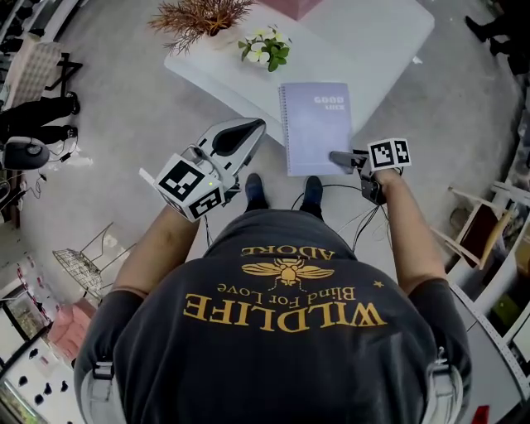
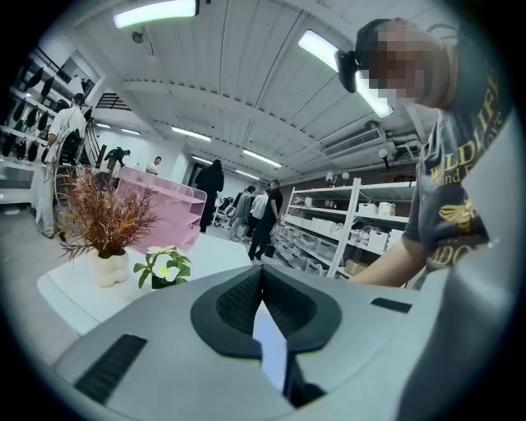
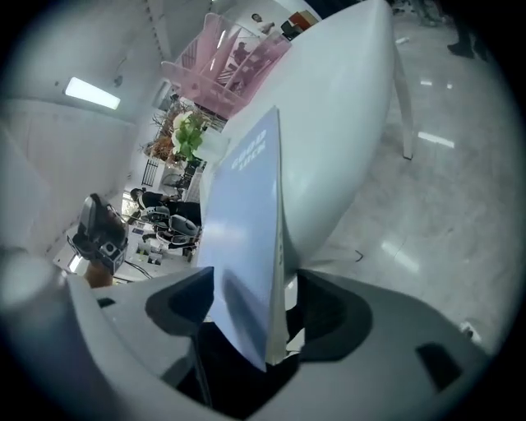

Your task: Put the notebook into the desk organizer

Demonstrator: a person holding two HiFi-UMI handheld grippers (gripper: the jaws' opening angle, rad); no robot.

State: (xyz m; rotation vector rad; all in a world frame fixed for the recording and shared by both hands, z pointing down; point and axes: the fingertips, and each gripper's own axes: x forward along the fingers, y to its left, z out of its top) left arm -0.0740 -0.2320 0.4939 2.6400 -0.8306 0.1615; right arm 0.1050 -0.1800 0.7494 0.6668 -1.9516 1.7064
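Note:
A lavender spiral notebook lies flat at the near edge of the white table. My right gripper reaches in at its near right corner. In the right gripper view the notebook's corner stands between the jaws of the right gripper, with a gap on each side, so the gripper is open. The pink desk organizer stands at the table's far end and is barely in the head view. My left gripper hangs left of the table, off the notebook, jaws together and empty.
A dried plant in a white vase and a small pot of white flowers stand on the table's left part. A wire basket sits on the floor to the left, a chair to the right. People stand by shelves beyond.

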